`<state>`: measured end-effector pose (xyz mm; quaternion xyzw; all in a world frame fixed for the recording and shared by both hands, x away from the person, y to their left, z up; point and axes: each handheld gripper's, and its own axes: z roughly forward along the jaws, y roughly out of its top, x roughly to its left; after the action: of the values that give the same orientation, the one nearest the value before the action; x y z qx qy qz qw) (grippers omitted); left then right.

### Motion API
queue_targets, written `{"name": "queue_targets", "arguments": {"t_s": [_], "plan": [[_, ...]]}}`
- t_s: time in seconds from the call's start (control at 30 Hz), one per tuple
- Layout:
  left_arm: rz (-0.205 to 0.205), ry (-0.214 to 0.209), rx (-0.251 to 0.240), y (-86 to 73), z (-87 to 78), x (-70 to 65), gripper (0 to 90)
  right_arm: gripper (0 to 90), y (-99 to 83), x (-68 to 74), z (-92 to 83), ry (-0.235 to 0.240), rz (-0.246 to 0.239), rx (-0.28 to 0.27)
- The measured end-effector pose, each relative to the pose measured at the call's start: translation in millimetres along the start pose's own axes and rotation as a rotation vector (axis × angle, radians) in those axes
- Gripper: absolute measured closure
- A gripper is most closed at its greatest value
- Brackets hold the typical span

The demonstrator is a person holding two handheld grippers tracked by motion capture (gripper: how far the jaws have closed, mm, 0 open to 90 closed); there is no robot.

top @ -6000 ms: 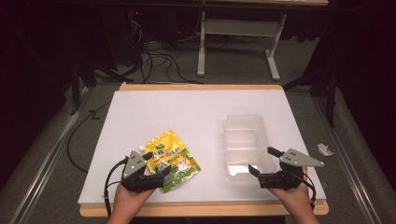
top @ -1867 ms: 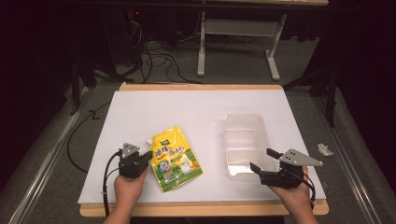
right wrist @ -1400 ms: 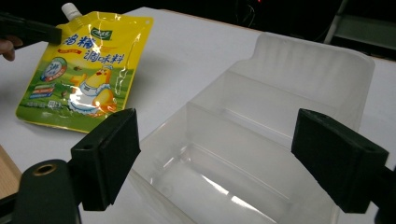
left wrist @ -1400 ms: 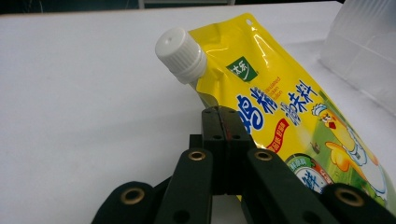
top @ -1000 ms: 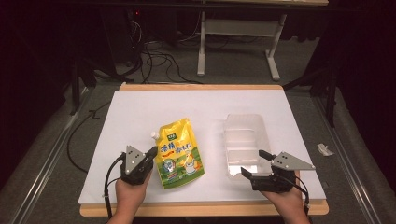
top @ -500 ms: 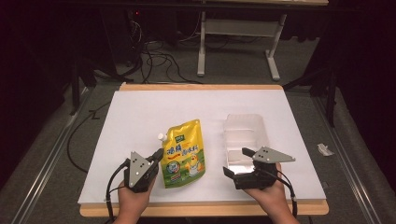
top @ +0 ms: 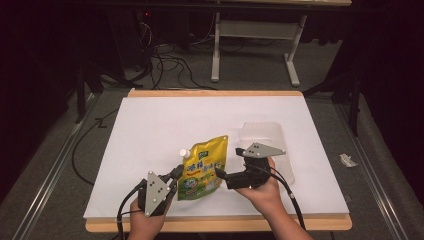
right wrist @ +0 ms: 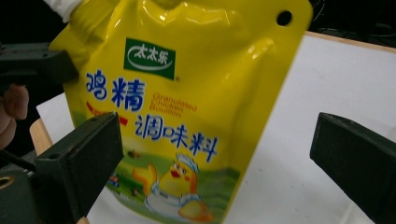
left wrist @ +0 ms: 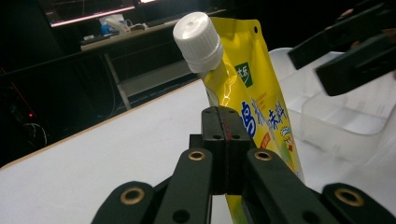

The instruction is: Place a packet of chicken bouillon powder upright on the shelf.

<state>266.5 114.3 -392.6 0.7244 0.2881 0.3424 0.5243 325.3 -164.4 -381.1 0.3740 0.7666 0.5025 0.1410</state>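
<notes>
The left gripper [left wrist: 219, 140] is pinching the edge of a glossy yellow stand-up pouch with a white ribbed screw cap [left wrist: 247, 93], its two black jaws pressed flat together on the film just below the spout. The right gripper [right wrist: 215, 163] is facing the pouch's printed front with its jaws spread wide, one block at each side of the pouch and neither touching it.

That front is reading clearly in the right gripper view: a green label with white Chinese characters, large blue characters beneath it, the small English words "Granulated Chicken Bouillon", and a cartoon chick in a chef's hat on a green field. A round hang hole is sitting in the top corner. The film is shiny and creased.

In the high view the pouch [top: 204, 167] is standing tilted near the front of the white worktop [top: 165, 125], between the left gripper [top: 172, 176] and the right gripper [top: 222, 176]. A clear, ribbed plastic box [top: 262, 132] is sitting just behind the right hand [top: 262, 190]; the left gripper view is showing its translucent compartments [left wrist: 345, 121] beside the pouch.
</notes>
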Motion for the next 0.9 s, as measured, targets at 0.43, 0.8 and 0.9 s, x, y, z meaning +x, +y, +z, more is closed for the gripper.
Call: {"name": "queue_targets", "arguments": {"t_s": [0.43,0.8,0.9], "plan": [[0.053,-0.021,-0.019,1.7,-3.0,-5.4,90.0,14.5,5.6,0.5,23.3,0.042,0.037,0.022],[-0.004,-0.005,0.0,0.7,9.5,10.3,90.0,56.6,1.1,-5.2,14.2,0.029,0.089,-0.004],[-0.012,-0.006,0.004,-0.4,14.8,14.5,90.0,66.5,0.0,-7.5,9.7,0.029,0.081,-0.018]]}}
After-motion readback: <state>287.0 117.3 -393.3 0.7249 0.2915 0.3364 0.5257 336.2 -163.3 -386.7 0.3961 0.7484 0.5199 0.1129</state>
